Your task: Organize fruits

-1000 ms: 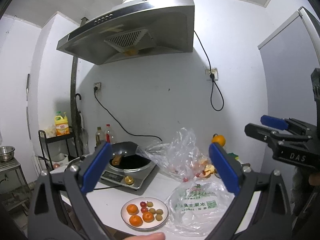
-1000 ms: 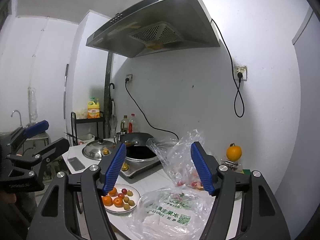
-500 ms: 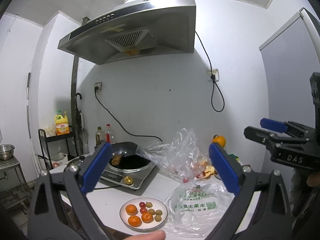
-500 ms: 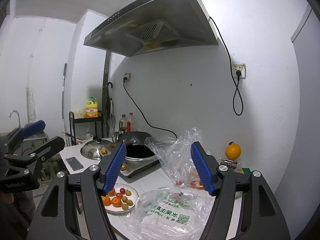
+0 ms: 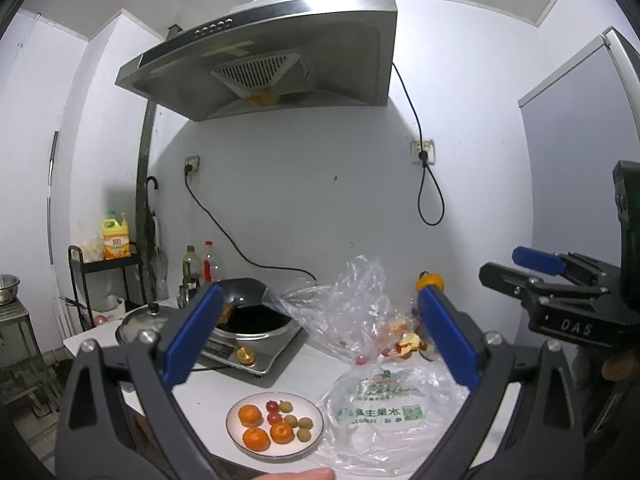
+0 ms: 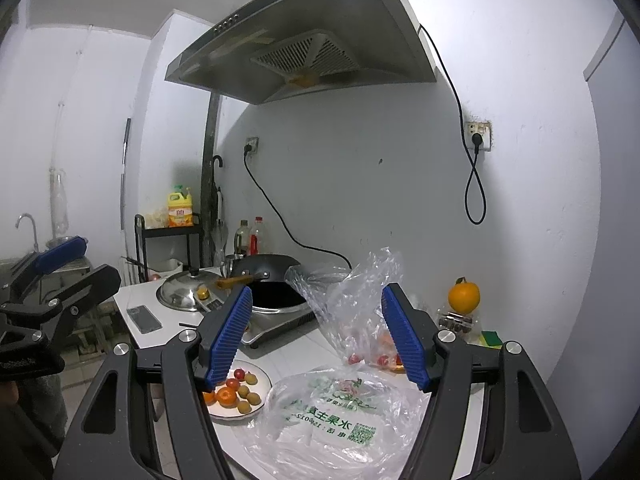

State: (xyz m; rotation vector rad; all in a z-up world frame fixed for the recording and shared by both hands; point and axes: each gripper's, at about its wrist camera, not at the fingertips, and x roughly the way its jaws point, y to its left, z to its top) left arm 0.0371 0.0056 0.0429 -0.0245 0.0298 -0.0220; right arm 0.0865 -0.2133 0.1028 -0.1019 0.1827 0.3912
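Blue pads on both claws, and both are spread wide with nothing in them. The left claw (image 5: 316, 336) hangs level above the near edge of the desk (image 5: 320, 368), and the plate (image 5: 312, 436) sits right below the gap between its fingers. On the plate: three tangerines (image 5: 281, 432), two small red fruits (image 5: 273, 411) and a handful of little tan ones (image 5: 302, 426). Nothing is touching the claw, it's well above all of it.

The right claw (image 6: 320, 336) points a bit downward. The same plate (image 6: 262, 380) shows low and to the left, partly hidden behind its left finger. Straight under this claw lies a flat printed bag (image 6: 332, 416), just right of the plate. Behind that stands a crumpled clear bag (image 6: 352, 300) with more red and orange fruit at the bottom, sort of framed between the fingers.

Further back there's a wok (image 6: 272, 280) on a cooker, a pan lid (image 6: 188, 292) and a phone (image 6: 144, 319) to its left. One lone orange (image 6: 463, 297) sits on a jar by the wall, off to the right. Range hood (image 6: 304, 44) overhead.
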